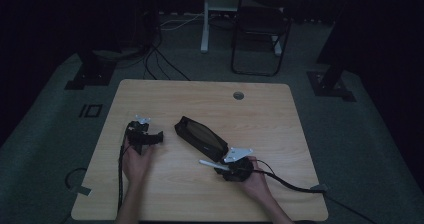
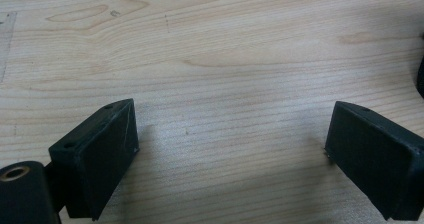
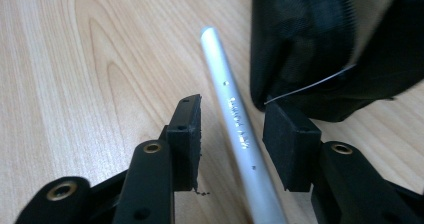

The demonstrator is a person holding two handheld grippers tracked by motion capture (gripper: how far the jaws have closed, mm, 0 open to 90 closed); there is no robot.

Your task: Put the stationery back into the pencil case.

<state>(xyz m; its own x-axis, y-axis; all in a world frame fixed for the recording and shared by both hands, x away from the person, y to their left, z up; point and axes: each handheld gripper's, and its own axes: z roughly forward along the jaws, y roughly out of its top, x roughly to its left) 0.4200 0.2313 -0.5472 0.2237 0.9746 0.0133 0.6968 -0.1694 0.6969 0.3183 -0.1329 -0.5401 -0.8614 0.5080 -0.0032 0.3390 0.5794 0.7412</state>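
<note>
Straddling a white pen (image 3: 235,124) on the desk (image 1: 165,194), the right tool (image 3: 231,134) has its jaws partway apart, pads not yet touching it. The pen lies just beside a black mesh pencil case (image 1: 201,138). The right-hand pad could snag the case's edge, or the round pen roll away. The left tool (image 2: 230,149) rests released, nothing between its jaws.

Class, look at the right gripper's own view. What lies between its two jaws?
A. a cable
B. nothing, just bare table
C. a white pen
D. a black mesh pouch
C: the white pen lies on the table between the right gripper pads, gaps either side.
</note>
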